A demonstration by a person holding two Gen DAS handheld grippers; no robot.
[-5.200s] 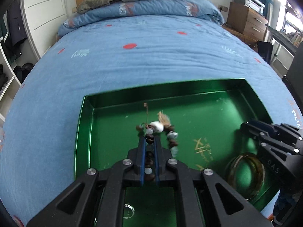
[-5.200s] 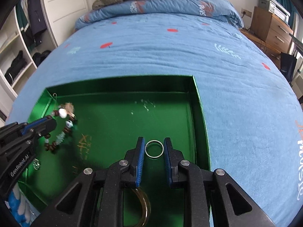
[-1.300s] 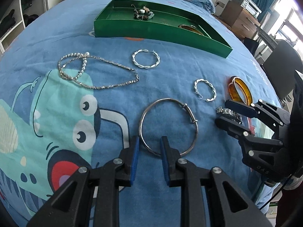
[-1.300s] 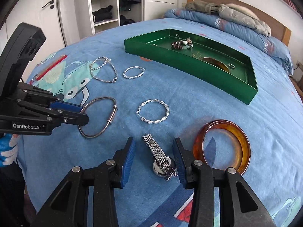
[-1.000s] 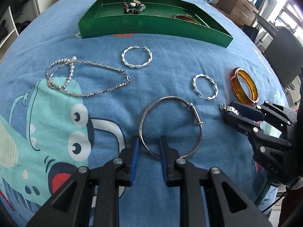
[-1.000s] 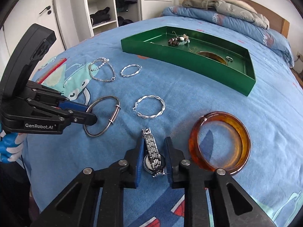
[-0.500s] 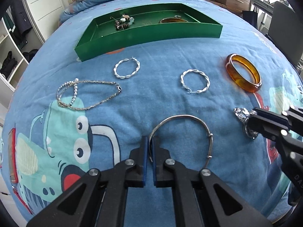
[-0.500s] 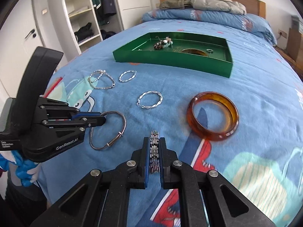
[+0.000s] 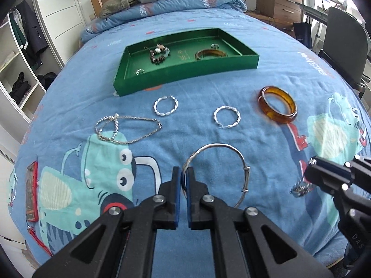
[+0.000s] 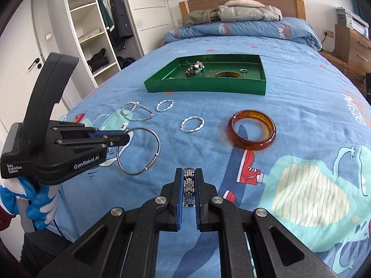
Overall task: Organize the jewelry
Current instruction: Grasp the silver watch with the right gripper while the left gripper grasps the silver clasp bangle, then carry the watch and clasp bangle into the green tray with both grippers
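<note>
Left tool (image 9: 183,180) closed on the thin silver bangle (image 9: 218,171), pinched at its near-left rim, ring lying almost flat and reaching away to the right. Right tool (image 10: 187,183) closed on the metal watch (image 10: 189,185), band running straight along the fingers. Green tray (image 9: 185,71) straight ahead of both tools, farther up the bed (image 9: 266,139), long side across the view, already with 1 amber bangle and beads inside. Probably next: carrying both forward over the tray's near wall. Between tools and tray: 2 twisted silver hoops (image 9: 165,105), a chain (image 9: 127,129), another amber bangle (image 9: 277,107).
</note>
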